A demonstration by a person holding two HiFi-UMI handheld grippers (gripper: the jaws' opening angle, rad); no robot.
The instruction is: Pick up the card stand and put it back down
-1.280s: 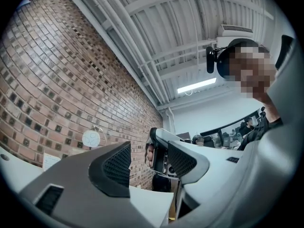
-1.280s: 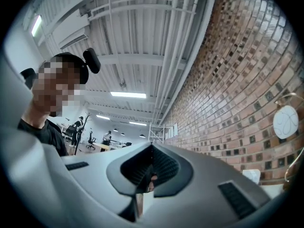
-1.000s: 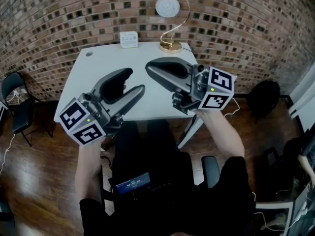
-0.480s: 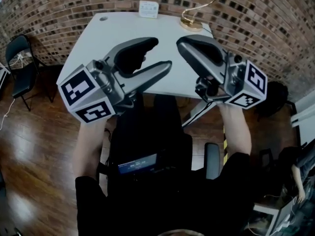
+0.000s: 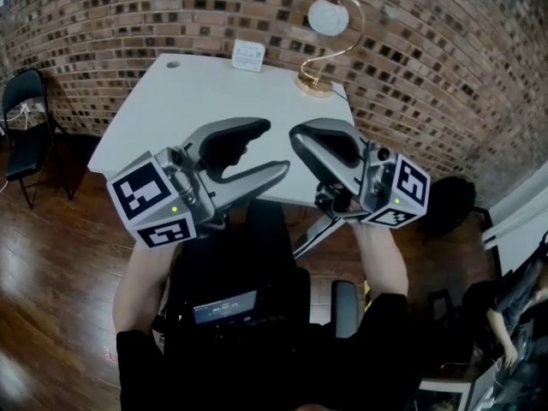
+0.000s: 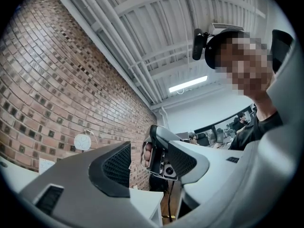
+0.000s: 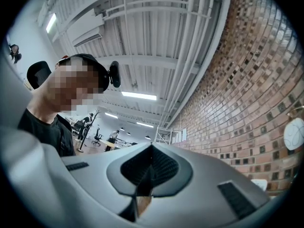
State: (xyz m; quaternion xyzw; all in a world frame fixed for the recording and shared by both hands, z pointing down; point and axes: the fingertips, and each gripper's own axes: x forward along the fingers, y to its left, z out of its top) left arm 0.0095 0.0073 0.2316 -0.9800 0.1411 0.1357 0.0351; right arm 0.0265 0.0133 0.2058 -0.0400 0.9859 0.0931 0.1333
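- Stand [image 5: 248, 56] sits at table [image 5: 163, 118] far edge, by wall (fits pre-lift or post-return).
- Left gripper [image 5: 272, 148]: jaws apart, empty.
- Right gripper [image 5: 298, 137]: jaws together, empty.
- Judgement: keep the 2 grippers clear of lamp [image 5: 329, 24].

Overhead, downward — all share brick wall [image 5: 128, 24].

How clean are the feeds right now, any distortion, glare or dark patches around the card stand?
Head view: heavy fisheye curves the brick wall and the corners fall dark, but the card stand on the white table is evenly lit and readable. Left gripper view: round black vignette, ceiling strip light blown out. Right gripper view: same vignette, another bright ceiling light.
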